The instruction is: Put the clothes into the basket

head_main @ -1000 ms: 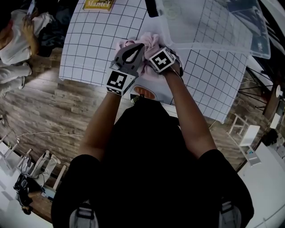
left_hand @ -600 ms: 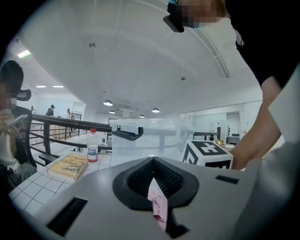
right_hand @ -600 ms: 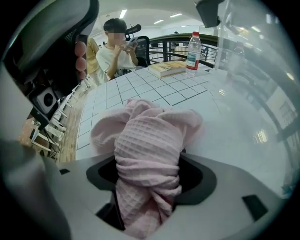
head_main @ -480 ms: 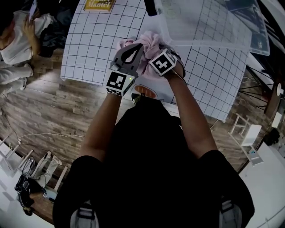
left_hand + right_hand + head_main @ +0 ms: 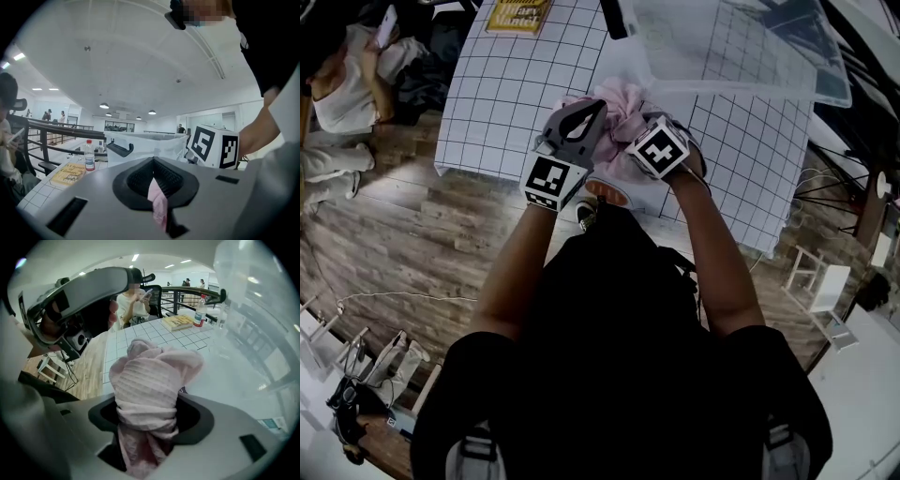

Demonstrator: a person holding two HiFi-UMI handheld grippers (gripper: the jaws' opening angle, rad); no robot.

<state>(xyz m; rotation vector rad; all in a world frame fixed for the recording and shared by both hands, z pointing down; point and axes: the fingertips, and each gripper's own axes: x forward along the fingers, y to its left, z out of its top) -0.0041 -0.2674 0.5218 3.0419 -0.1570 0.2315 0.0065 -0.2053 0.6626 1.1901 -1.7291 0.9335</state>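
A pink cloth (image 5: 619, 105) is bunched at the near edge of the white gridded table (image 5: 506, 103), held between both grippers. My left gripper (image 5: 589, 111) is shut on a thin pinch of it, which shows as a pink strip (image 5: 158, 206) between the closed jaws (image 5: 157, 187). My right gripper (image 5: 639, 133) is closing, and a thick wad of the cloth (image 5: 150, 380) sits cinched between its jaws (image 5: 147, 416). The clear plastic basket (image 5: 741, 92) stands just beyond the cloth, to the right, and fills the right side of the right gripper view (image 5: 253, 324).
A yellow book (image 5: 514, 14) and a water bottle (image 5: 200, 310) are at the table's far left. A person sits on the wooden floor (image 5: 394, 244) left of the table (image 5: 342, 84). A black clip (image 5: 614, 19) is on the basket's left end.
The right gripper has shifted a little right and nearer to me, and the cloth is more gathered between the grippers. The left gripper has hardly moved.
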